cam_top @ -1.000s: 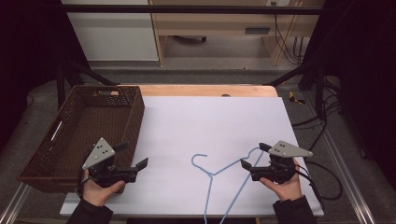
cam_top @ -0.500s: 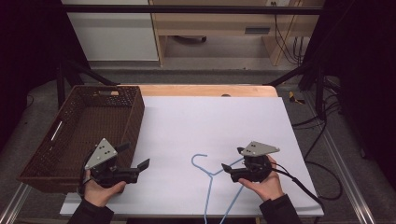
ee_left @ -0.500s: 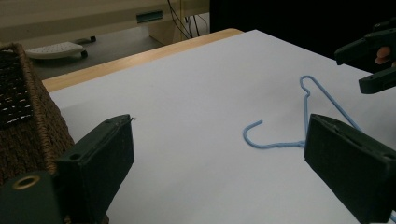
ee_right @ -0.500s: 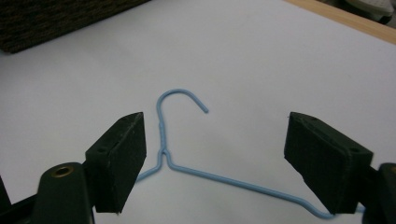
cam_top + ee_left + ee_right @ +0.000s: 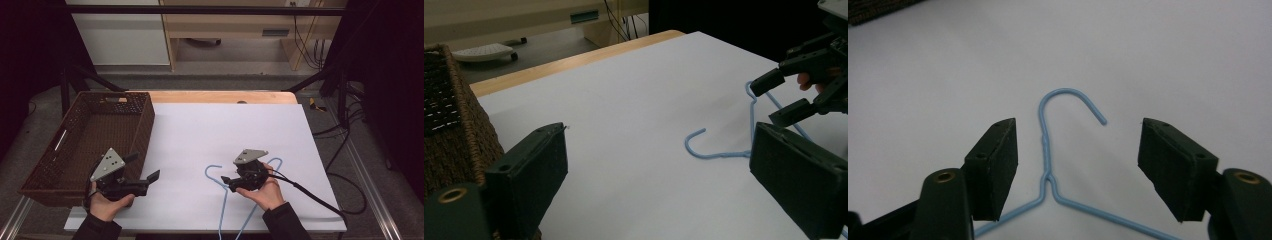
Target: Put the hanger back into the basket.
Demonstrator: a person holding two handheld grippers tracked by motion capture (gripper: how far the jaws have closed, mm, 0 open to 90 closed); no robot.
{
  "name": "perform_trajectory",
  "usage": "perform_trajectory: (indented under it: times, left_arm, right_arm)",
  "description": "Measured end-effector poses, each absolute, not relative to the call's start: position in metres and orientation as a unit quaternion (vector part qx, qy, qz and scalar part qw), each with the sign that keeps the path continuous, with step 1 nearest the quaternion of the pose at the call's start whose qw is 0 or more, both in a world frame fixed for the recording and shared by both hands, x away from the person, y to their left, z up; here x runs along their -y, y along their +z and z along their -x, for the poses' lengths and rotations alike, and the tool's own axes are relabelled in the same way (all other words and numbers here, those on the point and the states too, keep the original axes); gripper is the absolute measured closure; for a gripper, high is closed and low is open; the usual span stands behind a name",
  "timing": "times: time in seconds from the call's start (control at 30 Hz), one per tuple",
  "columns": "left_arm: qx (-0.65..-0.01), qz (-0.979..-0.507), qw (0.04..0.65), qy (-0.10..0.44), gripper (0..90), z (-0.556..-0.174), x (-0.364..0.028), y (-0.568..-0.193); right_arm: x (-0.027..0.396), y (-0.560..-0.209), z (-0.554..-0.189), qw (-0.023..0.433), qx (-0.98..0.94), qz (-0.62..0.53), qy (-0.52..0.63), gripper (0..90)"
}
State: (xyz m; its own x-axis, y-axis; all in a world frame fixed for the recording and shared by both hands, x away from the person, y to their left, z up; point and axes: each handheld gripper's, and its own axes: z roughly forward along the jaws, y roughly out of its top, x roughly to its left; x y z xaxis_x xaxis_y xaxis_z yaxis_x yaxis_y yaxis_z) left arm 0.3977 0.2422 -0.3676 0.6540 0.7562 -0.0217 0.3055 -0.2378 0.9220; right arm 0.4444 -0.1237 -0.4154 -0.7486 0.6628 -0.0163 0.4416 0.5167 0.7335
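So there's a light blue wire hanger lying flat on the white table cover, low in the high view, a bit right of centre. Its hook curls up toward the middle of the frame and the two shoulder wires run down toward the bottom edge.

The right gripper sits right over the hanger's neck, held by the person's right hand coming in from the bottom. In the right gripper view you can see it nicely: the twisted neck of the hanger runs up between the two black jaws, the hook arcs above them in the upper middle of the frame, and there's clear white table on both sides of the wire. The jaws have just been closing in, but the pads aren't pressing on anything, so it's released, with the wire standing between them.

The left gripper is down in the lower left of the high view, in the left hand, just beside the near corner of the brown wicker basket. Its jaws are spread wide with only bare table between them in the left gripper view. That view also catches the basket wall at the left edge, the hook at centre right, and the other gripper hovering at the upper right.

The basket itself takes up the left side of the high view.
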Motion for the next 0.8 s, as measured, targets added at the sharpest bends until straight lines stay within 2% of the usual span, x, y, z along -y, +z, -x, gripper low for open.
perform_trajectory:
  times: [0.1, 0.57, 0.6, 0.8]
  left_arm:
    - [-0.351, -0.755, 0.508, 0.221, 8.2, -0.398, -0.242, -0.368]
    - [-0.351, -0.757, 0.505, 0.221, 8.2, -0.398, -0.241, -0.369]
    - [-0.351, -0.757, 0.505, 0.221, 8.2, -0.398, -0.241, -0.369]
    - [-0.35, -0.758, 0.505, 0.219, 8.3, -0.398, -0.24, -0.369]
  right_arm:
    - [0.118, -0.422, -0.449, 0.131, -0.86, -0.324, 0.371, 37.6]
    - [0.088, -0.45, -0.462, 0.104, -0.896, -0.311, 0.3, 52.0]
    - [0.085, -0.453, -0.464, 0.096, -0.899, -0.309, 0.295, 56.1]
    - [0.08, -0.458, -0.466, 0.09, -0.908, -0.301, 0.276, 62.1]
